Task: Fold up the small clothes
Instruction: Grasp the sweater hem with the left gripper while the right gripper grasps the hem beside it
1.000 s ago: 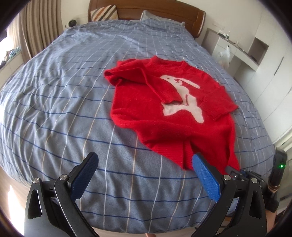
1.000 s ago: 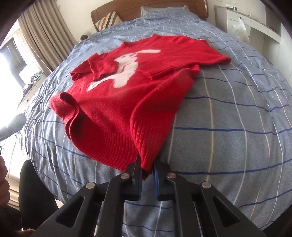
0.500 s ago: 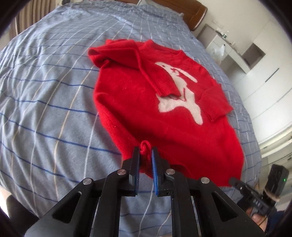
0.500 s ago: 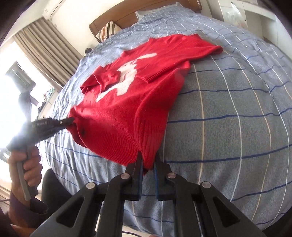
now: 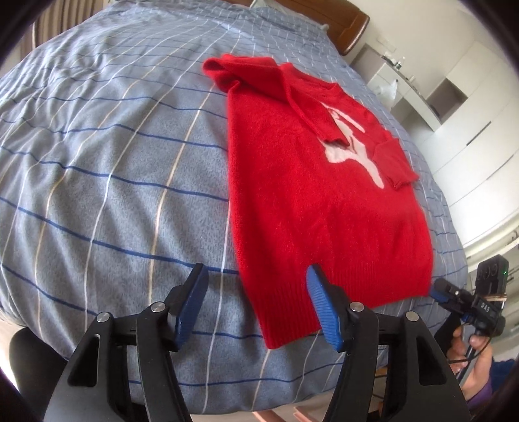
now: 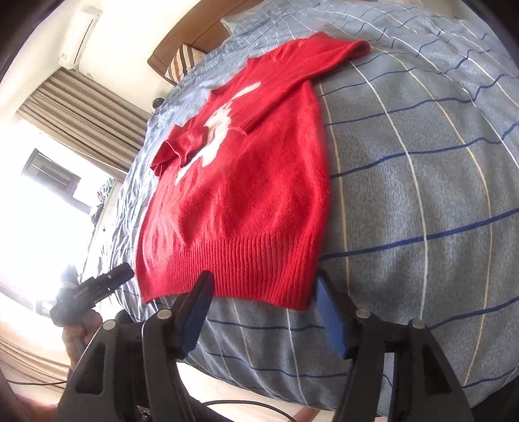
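A red sweater (image 5: 311,181) with a white rabbit on its chest lies flat on the blue checked bedspread (image 5: 107,168), both sleeves folded across the front. Its ribbed hem (image 6: 246,269) lies near the bed's front edge. My left gripper (image 5: 258,306) is opening over the hem's left corner, which lies between the blue pads without being pressed. My right gripper (image 6: 262,310) is opening as well, with the hem's right corner (image 6: 301,292) between its pads and loose. Each gripper shows in the other's view: the right gripper (image 5: 454,297) and the left gripper (image 6: 107,282).
A wooden headboard (image 5: 353,29) and pillows (image 6: 181,60) stand at the bed's far end. White cabinets (image 5: 454,107) line the right wall. Curtains (image 6: 84,110) and a bright window (image 6: 39,201) are on the left. A person's hand (image 5: 476,353) holds the right gripper.
Both grippers were shut on the hem's corners half a second ago and have since parted their jaws. The sweater has been drawn straight and its hem now lies flat.
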A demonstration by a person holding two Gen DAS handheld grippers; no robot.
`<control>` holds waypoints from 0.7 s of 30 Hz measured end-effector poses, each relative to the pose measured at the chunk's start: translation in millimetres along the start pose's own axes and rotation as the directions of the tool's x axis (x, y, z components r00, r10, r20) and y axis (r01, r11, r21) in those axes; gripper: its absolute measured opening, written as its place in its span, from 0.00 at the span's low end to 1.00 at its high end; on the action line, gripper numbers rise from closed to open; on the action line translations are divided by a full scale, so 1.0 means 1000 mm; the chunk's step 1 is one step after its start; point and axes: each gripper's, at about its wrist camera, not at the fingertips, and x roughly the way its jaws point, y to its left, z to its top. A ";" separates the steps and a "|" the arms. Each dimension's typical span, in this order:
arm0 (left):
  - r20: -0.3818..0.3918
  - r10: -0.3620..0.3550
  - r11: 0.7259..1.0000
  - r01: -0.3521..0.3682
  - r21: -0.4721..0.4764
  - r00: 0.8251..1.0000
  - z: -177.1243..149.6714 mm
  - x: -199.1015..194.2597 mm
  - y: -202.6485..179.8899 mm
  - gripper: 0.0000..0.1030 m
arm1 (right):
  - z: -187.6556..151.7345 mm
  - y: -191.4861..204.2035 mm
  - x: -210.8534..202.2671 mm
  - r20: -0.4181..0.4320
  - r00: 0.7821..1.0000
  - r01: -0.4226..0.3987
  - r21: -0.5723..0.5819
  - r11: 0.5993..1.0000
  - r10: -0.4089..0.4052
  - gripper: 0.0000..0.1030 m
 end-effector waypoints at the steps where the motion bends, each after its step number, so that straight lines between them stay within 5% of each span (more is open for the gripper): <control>1: -0.010 0.002 1.000 -0.002 0.009 1.000 -0.002 0.004 -0.002 0.50 | 0.002 -0.002 -0.001 0.007 1.000 -0.011 0.016 1.000 0.011 0.61; 5: -0.070 0.016 0.999 -0.013 0.044 0.997 -0.014 0.021 -0.012 0.07 | 0.009 -0.017 -0.001 0.014 1.000 -0.024 0.073 0.997 0.023 0.56; 8: -0.060 0.037 0.999 -0.034 0.041 0.998 -0.020 0.024 -0.015 0.03 | 0.010 -0.020 0.007 -0.033 0.999 0.017 0.028 0.999 -0.016 0.04; 16: 0.029 0.122 0.985 -0.125 0.122 0.992 -0.027 -0.028 -0.015 0.02 | -0.002 -0.002 -0.032 -0.035 0.990 0.134 -0.056 0.989 -0.136 0.03; 21: 0.021 0.198 0.971 -0.199 0.131 0.980 -0.032 -0.009 -0.013 0.02 | -0.012 0.009 -0.029 -0.046 0.983 0.173 -0.069 0.982 -0.176 0.03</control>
